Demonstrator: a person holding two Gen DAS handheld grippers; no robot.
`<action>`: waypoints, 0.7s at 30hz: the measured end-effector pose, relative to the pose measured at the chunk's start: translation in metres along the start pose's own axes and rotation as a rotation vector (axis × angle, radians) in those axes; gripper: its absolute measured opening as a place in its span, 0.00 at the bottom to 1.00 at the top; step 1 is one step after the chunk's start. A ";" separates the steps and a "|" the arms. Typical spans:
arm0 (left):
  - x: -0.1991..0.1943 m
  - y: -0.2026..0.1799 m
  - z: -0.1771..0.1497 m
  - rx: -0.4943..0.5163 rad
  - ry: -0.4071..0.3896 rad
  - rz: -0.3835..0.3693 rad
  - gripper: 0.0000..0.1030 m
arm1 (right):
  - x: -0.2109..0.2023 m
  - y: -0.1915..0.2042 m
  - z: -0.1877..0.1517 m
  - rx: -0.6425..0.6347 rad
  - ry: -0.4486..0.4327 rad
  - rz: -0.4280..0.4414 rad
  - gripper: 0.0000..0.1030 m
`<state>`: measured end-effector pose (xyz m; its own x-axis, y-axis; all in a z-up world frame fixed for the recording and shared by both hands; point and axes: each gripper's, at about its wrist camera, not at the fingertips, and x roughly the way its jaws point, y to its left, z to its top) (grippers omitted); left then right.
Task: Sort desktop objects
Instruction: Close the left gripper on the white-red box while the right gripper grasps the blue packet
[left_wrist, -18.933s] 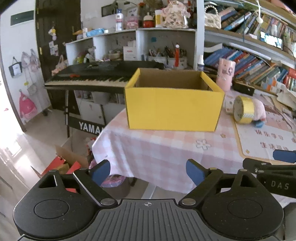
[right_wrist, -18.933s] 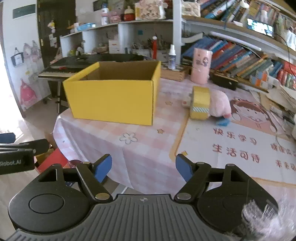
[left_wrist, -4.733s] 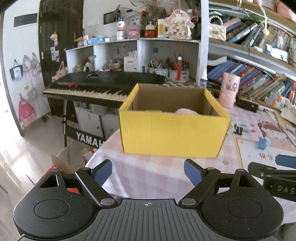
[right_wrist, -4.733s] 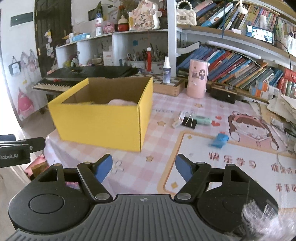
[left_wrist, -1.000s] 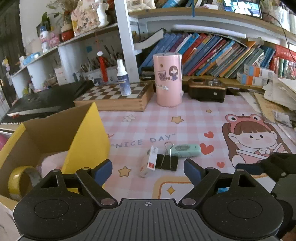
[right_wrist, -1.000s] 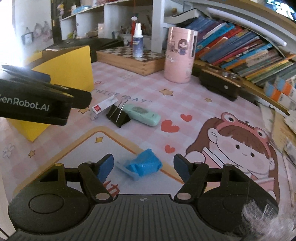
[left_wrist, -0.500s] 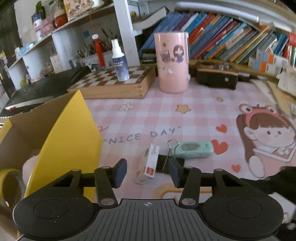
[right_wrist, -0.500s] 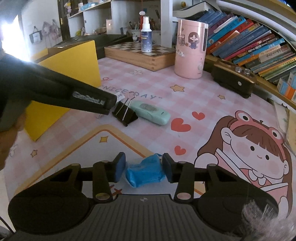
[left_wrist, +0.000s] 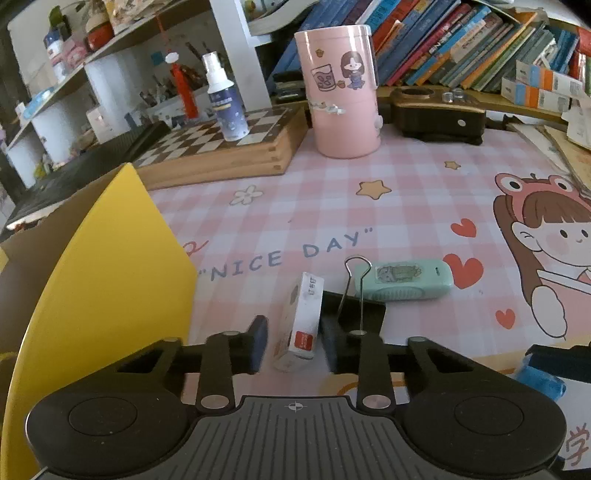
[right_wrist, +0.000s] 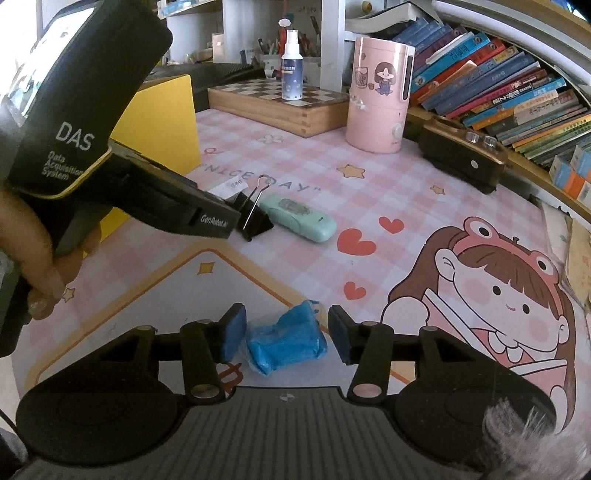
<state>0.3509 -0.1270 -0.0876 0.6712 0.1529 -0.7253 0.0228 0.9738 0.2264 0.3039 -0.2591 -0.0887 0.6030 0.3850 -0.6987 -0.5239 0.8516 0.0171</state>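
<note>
A pink checked tablecloth (left_wrist: 332, 206) covers the table — behind it a long shelf of slanting books (right_wrist: 509, 96), white cubby shelving (left_wrist: 92, 85) crowded with clutter, daylight-washed.

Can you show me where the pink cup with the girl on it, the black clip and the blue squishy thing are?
pink cup (left_wrist: 341, 92), left wrist view, its front.
black clip (right_wrist: 255, 221), right wrist view, its body.
blue squishy thing (right_wrist: 284, 341), right wrist view, its middle.

On the tabletop (left_wrist: 406, 206): one white eraser (left_wrist: 300, 322), one binder clip (left_wrist: 354, 306), one mint case (left_wrist: 404, 283), one blue wad (right_wrist: 286, 341), one yellow box (left_wrist: 110, 277), one pink canister (left_wrist: 341, 88), one spray bottle (left_wrist: 223, 101), one chessboard (left_wrist: 218, 151), one dark radio (left_wrist: 437, 112). Two grippers: left (left_wrist: 293, 341), right (right_wrist: 286, 334).
</note>
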 end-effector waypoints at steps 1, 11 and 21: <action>0.001 0.001 0.000 0.003 0.000 -0.001 0.21 | 0.000 0.001 0.000 -0.001 0.001 -0.004 0.45; -0.012 0.009 -0.006 -0.017 -0.015 -0.046 0.12 | 0.000 0.001 0.000 0.016 0.012 -0.013 0.42; -0.053 0.018 -0.009 -0.043 -0.090 -0.120 0.13 | -0.012 -0.002 0.004 0.065 -0.031 -0.040 0.31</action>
<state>0.3090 -0.1157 -0.0512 0.7292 0.0213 -0.6840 0.0766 0.9907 0.1125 0.3003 -0.2644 -0.0780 0.6415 0.3600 -0.6774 -0.4593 0.8875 0.0366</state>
